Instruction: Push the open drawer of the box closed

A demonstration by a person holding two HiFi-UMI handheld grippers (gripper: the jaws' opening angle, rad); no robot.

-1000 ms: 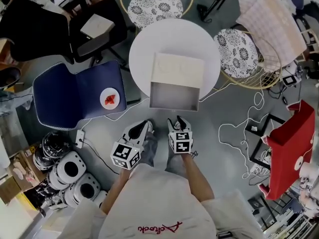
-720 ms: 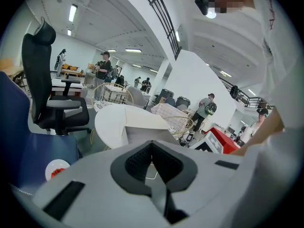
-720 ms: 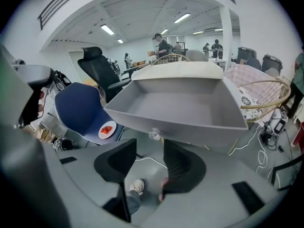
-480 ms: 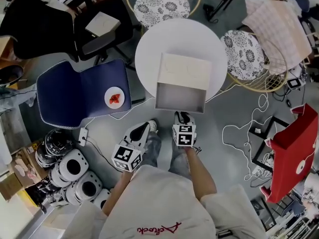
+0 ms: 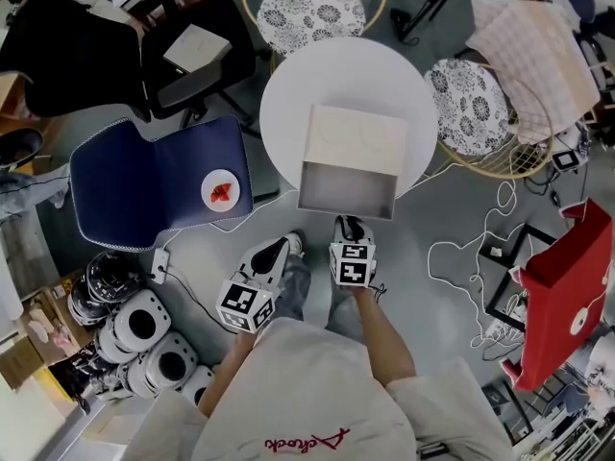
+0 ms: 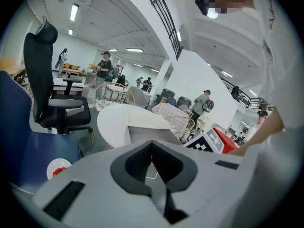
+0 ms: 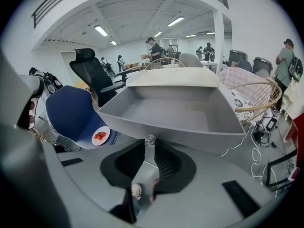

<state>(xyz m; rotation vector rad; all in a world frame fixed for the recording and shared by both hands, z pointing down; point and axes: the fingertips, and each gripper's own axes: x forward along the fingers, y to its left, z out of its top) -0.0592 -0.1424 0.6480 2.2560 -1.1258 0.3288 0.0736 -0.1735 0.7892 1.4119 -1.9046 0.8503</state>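
Note:
On the round white table [image 5: 288,94] stands a cream box [image 5: 354,134], and its grey drawer [image 5: 346,188] is pulled out over the table's near edge toward me. My right gripper [image 5: 352,227] is just below the drawer front. In the right gripper view the empty drawer [image 7: 175,113] fills the middle. Its small clear knob [image 7: 150,140] sits at the tips of my right gripper [image 7: 150,146], whose jaws are closing with a narrow gap left. My left gripper [image 5: 285,245] hangs lower left, apart from the drawer; in its own view the left gripper [image 6: 152,146] is shut and holds nothing.
A blue chair [image 5: 144,181] at the left carries a plate of strawberries [image 5: 220,190]. Two wicker chairs with patterned cushions [image 5: 309,10] [image 5: 471,104] flank the table. Cables [image 5: 461,257] trail over the floor at the right beside a red stand [image 5: 562,277]. White round devices [image 5: 144,334] sit lower left.
My right gripper has moved forward up to the drawer front and its jaws have narrowed from wide open. The left gripper has hardly moved.

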